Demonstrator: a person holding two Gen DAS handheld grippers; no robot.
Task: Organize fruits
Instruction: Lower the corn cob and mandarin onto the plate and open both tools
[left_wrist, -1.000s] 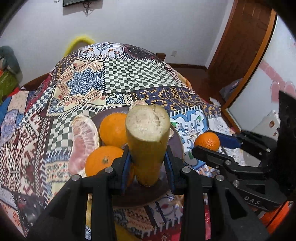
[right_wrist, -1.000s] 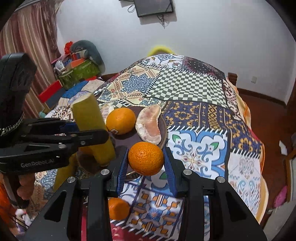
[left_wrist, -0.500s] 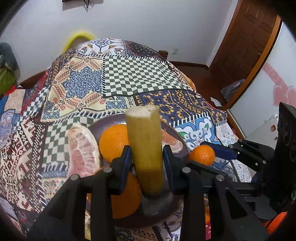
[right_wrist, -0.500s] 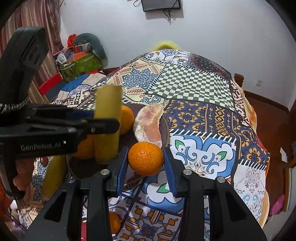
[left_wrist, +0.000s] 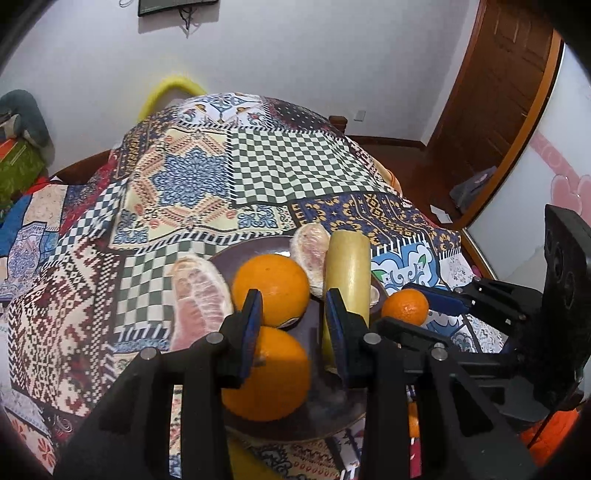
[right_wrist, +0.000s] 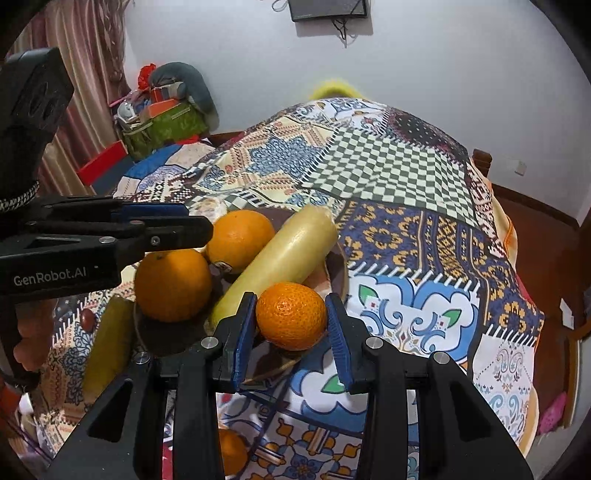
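Fruit: two large oranges (left_wrist: 271, 288), two peeled pomelo wedges (left_wrist: 199, 302) and a thick yellow stick (left_wrist: 347, 273) of fruit or cane, all on a dark round plate (left_wrist: 240, 253) on a patchwork bedspread (right_wrist: 406, 192).
Yellow stick: lying tilted across the right side of the plate, far end raised over the rim, just right of the left gripper's right finger and not between the fingers.
Left gripper (left_wrist: 293, 314): over the plate above the oranges, jaws a little apart with nothing between them; grasping nothing.
Tangerine (right_wrist: 291, 315): clamped between both blue pads of the right gripper, above the plate's near right rim, just beside the stick's near end.
Right gripper (right_wrist: 291, 317): clenched on the tangerine, pointing down toward the plate.
Loose pieces: a second yellow stick (right_wrist: 107, 343) on the cloth left of the plate; another small orange (right_wrist: 231, 450) on the cloth at the near edge.
Step in hand: probably bringing the tangerine to the plate, stick already set down.
Next move: likely lowering the tangerine into the bare patch near the stick, then opening the jaws gently. Little free room; risk of a roll off the rim or a nudge to the leaning stick.
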